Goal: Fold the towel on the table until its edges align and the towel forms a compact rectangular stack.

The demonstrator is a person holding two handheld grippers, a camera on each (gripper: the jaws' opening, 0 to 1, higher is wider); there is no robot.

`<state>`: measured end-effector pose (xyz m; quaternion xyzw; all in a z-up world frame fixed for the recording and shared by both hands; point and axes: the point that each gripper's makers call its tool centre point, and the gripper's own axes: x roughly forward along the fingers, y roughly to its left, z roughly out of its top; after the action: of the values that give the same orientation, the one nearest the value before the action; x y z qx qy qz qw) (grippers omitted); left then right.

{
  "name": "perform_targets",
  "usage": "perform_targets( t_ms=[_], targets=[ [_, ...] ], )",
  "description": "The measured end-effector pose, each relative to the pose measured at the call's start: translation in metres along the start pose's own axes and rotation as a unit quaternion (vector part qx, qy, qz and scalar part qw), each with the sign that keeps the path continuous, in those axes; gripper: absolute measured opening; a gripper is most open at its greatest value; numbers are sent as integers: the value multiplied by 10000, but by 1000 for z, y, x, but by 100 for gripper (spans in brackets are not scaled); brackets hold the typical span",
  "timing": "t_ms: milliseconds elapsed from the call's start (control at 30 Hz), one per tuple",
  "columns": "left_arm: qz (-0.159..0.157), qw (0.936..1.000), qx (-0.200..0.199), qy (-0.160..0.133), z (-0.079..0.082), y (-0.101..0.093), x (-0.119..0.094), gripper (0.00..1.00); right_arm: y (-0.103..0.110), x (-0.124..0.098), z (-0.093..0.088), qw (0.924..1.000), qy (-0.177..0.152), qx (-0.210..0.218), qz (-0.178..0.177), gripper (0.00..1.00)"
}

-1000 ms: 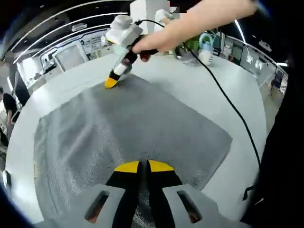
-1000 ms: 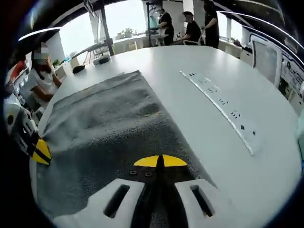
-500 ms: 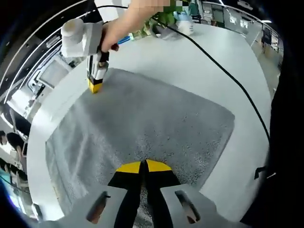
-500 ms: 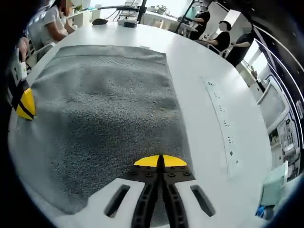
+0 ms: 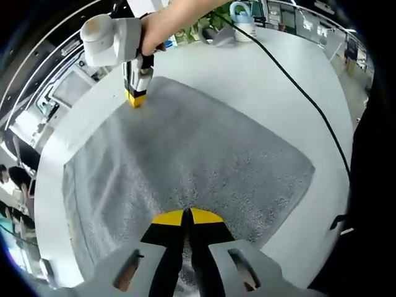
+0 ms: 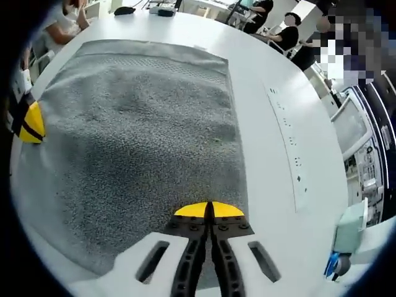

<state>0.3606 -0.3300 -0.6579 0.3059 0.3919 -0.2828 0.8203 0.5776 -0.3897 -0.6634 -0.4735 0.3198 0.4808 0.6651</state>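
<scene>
Grey towel (image 5: pixel 192 154) flat on the white counter (image 5: pixel 272 93).
My left gripper (image 5: pixel 186 216) and right gripper (image 6: pixel 209 210) both pinch its edge; my sleeve is cut off upper frame.

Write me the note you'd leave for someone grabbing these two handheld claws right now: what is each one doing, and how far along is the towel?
Left claw: jaws shut on the near edge of the towel.
Right claw: jaws shut on another towel edge, at the corner by the bare table.
Towel: grey, lying spread open and flat on the white table, a few soft wrinkles.
Done: both edges gripped. No fold made yet.
Left: lift and bring the gripped side over to the far edge, align, then fold again into a compact rectangle.
</scene>
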Motion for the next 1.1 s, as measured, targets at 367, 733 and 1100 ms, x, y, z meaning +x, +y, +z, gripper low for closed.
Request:
perform_targets(
  t_ms=[367, 733, 1100],
  targets=[
    [93, 9995, 160, 248, -6, 2, -4, 2, 11, -12, -21, 9989, 250, 324, 207, 0],
    [169, 9984, 354, 398, -10, 2, -6, 2, 26, -24, -39, 9953, 607, 693, 301, 0],
    [167, 9984, 370, 406, -14, 4, -7, 2, 36, -32, -55, 9923, 751, 921, 336, 0]
  ],
)
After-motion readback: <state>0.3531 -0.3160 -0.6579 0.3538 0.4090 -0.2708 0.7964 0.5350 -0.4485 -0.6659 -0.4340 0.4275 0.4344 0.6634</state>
